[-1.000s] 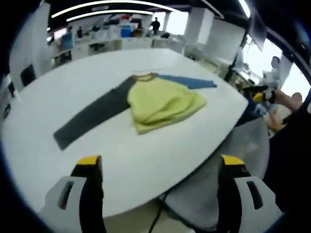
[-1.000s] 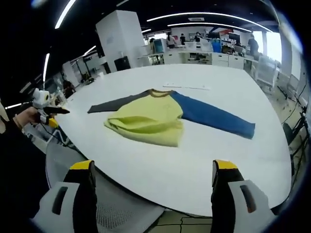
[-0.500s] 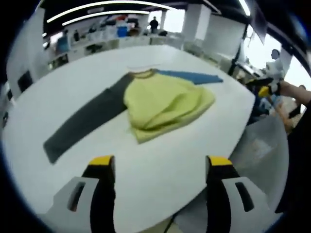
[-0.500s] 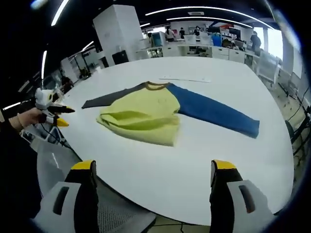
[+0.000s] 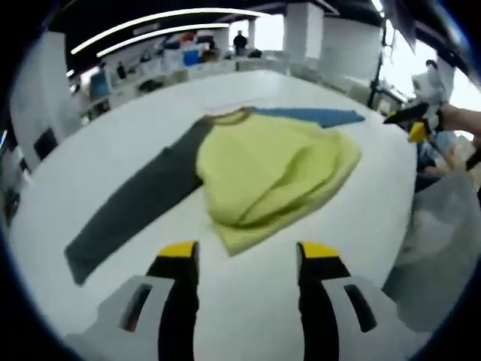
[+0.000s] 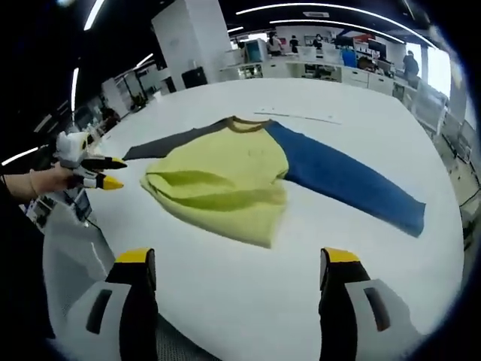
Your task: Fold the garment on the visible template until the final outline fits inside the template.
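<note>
Left gripper view: the left gripper (image 5: 244,259) is open over the desk (image 5: 90,158), just before the shirt (image 5: 274,169), which lies near the desk's front edge. The right gripper (image 6: 237,263) is open, holding nothing, over the desk's front edge.

open-plan lab, white benches (image 6: 316,64), strip lights (image 5: 150,19)
</note>
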